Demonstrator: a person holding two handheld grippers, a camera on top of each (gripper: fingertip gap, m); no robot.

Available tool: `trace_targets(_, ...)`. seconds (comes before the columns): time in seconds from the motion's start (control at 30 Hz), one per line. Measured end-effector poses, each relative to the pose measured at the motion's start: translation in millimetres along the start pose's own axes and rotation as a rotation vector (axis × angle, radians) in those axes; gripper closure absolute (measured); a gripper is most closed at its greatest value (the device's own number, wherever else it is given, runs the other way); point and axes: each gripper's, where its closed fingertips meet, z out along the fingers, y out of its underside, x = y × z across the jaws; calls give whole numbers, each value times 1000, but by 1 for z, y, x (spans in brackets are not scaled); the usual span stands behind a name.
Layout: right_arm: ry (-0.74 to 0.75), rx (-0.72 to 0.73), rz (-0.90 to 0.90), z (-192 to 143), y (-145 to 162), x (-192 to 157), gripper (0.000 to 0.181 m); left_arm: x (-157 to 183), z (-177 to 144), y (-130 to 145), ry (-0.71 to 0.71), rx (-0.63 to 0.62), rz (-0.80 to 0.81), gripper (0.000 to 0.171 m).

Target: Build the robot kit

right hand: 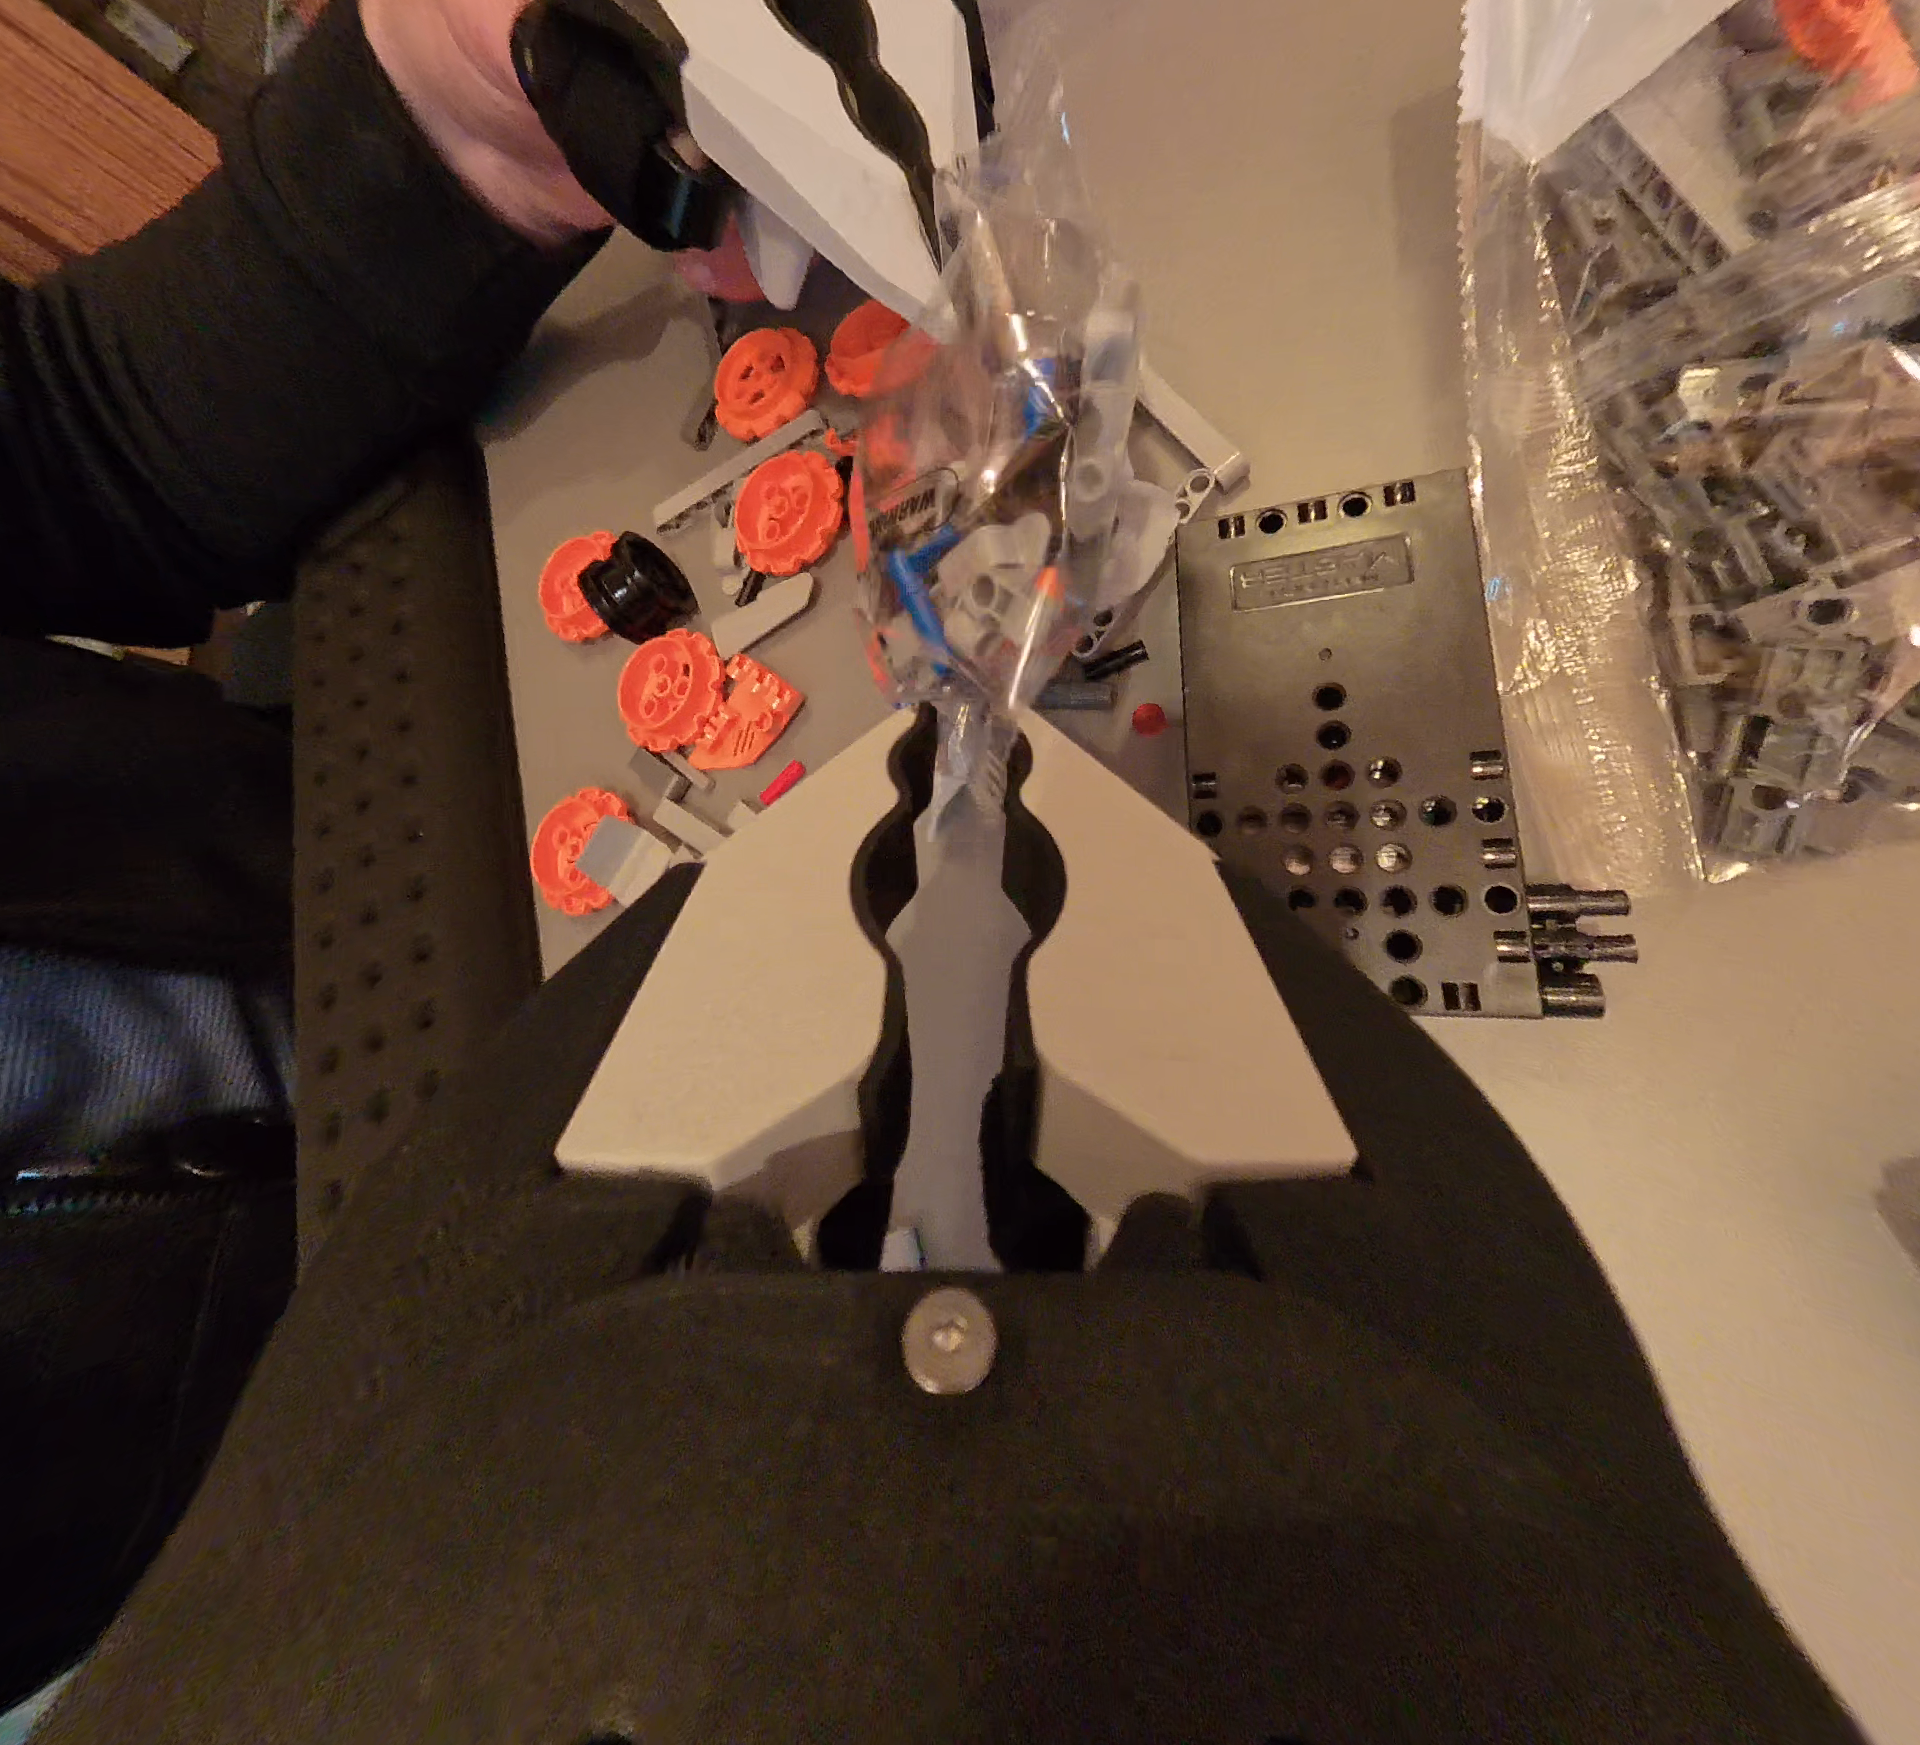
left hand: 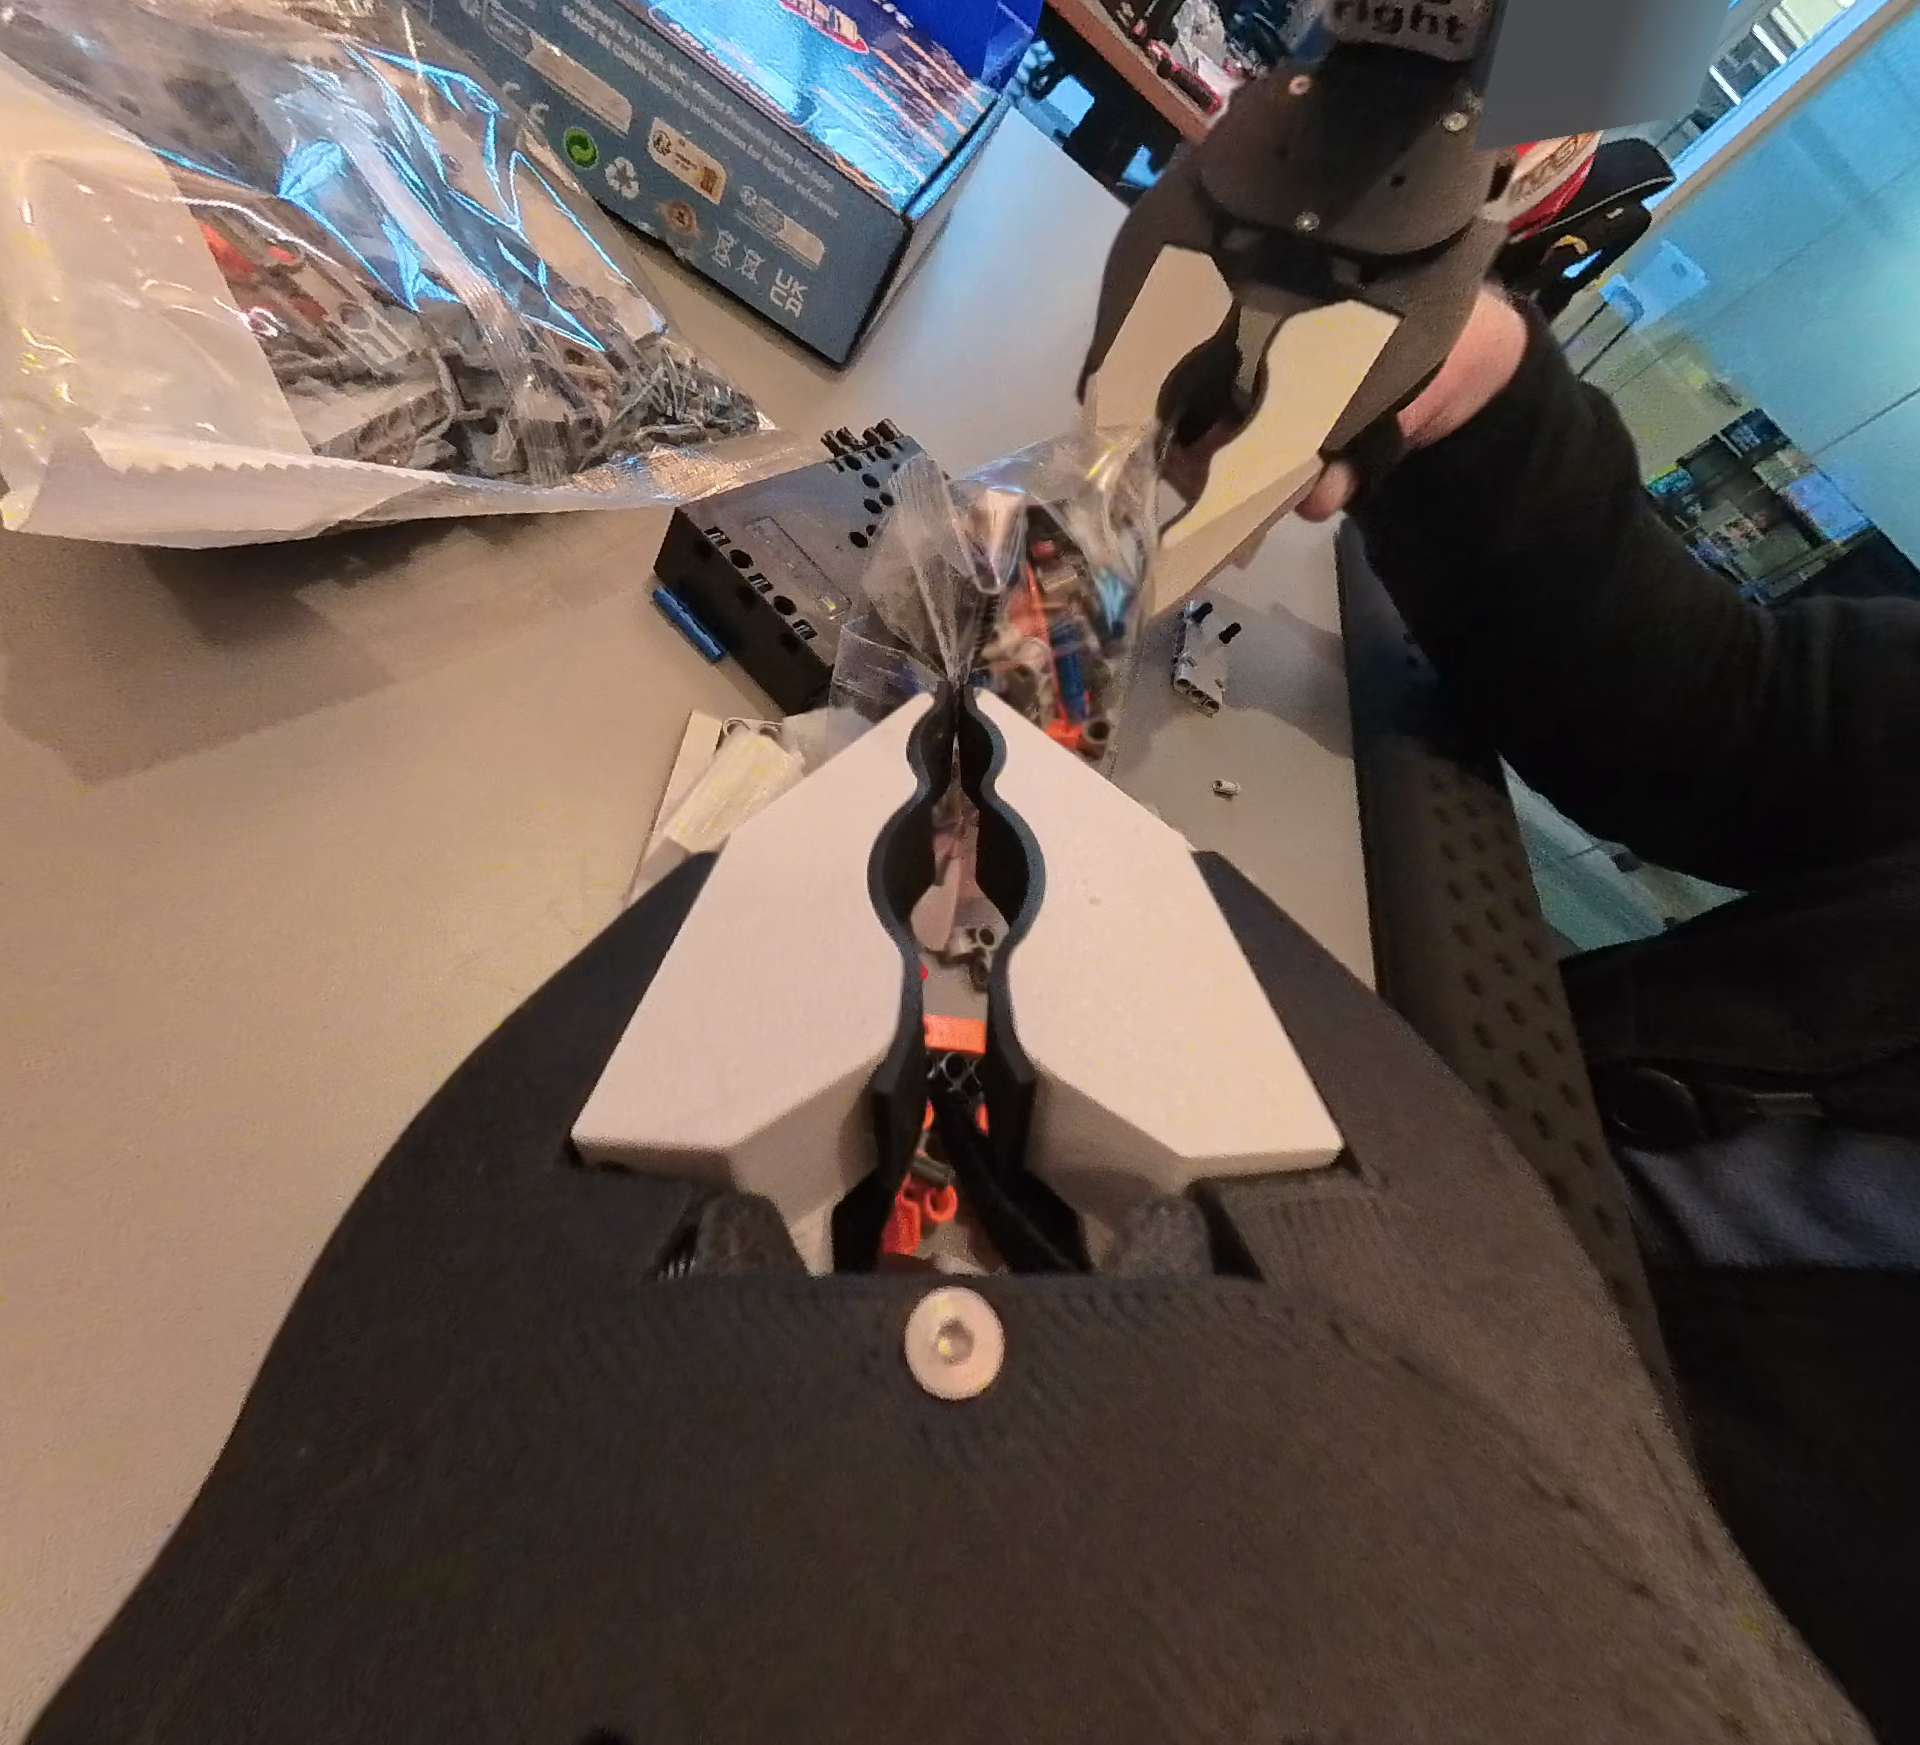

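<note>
small clear bag (right hand: 987, 490) of grey, blue and orange parts, held above the table (right hand: 1299, 189), pinched at opposite ends by left gripper (left hand: 951, 698) and right gripper (right hand: 961, 724), both clamped on plastic. six orange wheels (right hand: 779, 511) below. second large bag (right hand: 1714, 448) cut off at frame edge.
</note>
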Motion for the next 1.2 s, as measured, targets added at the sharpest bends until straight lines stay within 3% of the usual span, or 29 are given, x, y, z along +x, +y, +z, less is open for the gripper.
trace_targets(0.13, 8, -25, -1, -14, -9, -3, 177, 1, -3, 5, 7, -25, 16, 171)
trace_targets(0.23, 42, -134, -43, -23, -10, -6, 178, 10, -2, 5, 38, -36, 44, 170)
trace_targets(0.37, 83, -287, -101, -26, -12, -8, 179, 8, 0, 10, 7, -69, 79, 155)
trace_targets(0.47, 90, -364, -116, -27, -15, -9, 179, 10, -1, 12, 3, -83, 107, 157)
trace_targets(0.6, 80, -411, -112, -29, -22, -13, 178, 14, -2, 13, 21, -98, 112, 171)
trace_targets(0.77, 42, -345, -79, -31, -35, -13, 174, 14, -6, 8, 58, -68, 29, 171)
trace_targets(0.83, 53, -308, -57, -31, -35, -6, 160, 10, -8, 6, 61, -45, -27, 171)
trace_targets(0.97, 9, -249, -47, -22, -26, -7, 151, 7, -6, 3, 77, -22, -74, 171)
trace_targets(1.1, 7, -171, -28, -17, -23, -1, 162, 2, -6, 3, 62, -13, -97, 171)
trace_targets(1.2, 24, -145, -34, -16, -21, 0, 158, -2, -9, -1, 50, 13, -94, 171)
